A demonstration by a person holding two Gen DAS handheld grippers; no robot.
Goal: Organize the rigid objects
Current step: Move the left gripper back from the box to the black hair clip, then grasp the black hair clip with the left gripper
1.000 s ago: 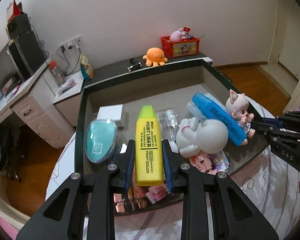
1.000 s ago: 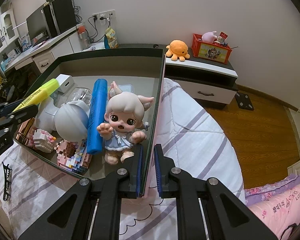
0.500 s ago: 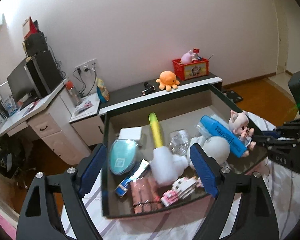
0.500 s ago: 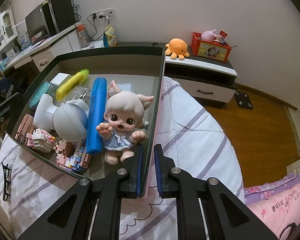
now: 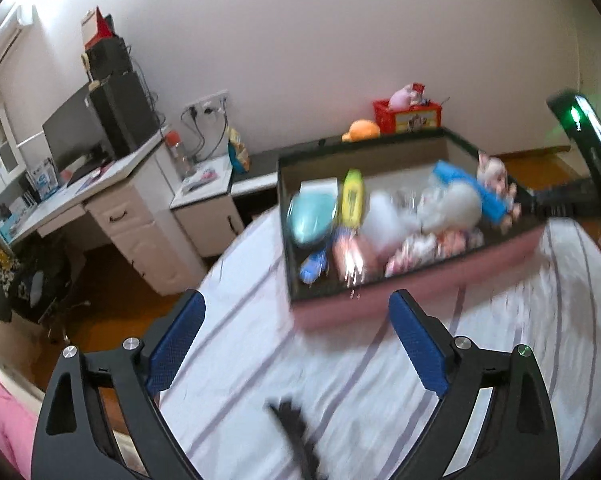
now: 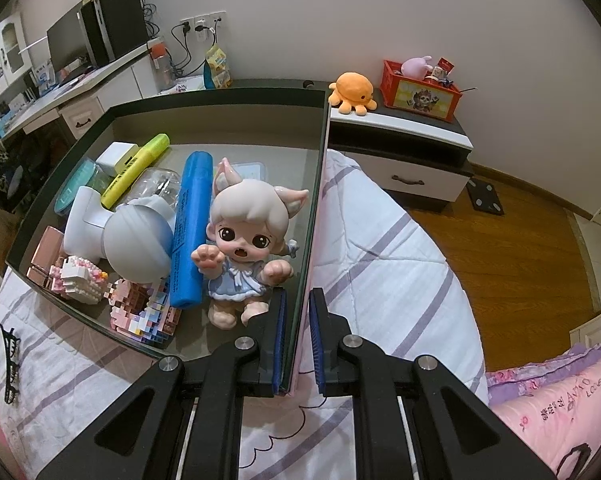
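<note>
My left gripper (image 5: 296,304) hovers over the striped bedspread in front of the pink box (image 5: 420,288); its jaws are opening with nothing between them. The yellow highlighter (image 5: 351,198) lies inside the box beside a teal case (image 5: 310,218). My right gripper (image 6: 298,320) is shut on the box's right wall, the dark rim (image 6: 220,97) running away from it. Near it in the box stand a cat-eared doll (image 6: 248,232), a blue marker (image 6: 190,232), a white-grey figure (image 6: 136,240), the yellow highlighter (image 6: 136,170) and block models (image 6: 140,308).
A black hair clip (image 5: 296,432) lies on the bedspread (image 6: 380,248) close under my left gripper. Behind the box a nightstand holds an orange plush octopus (image 6: 352,90) and a red crate (image 6: 420,90). A desk with a monitor (image 5: 84,132) stands at the left, above a wooden floor.
My left gripper let go of the yellow highlighter, which now lies in the box, opened wide and drew back from the box. The right gripper kept still on the box wall.
</note>
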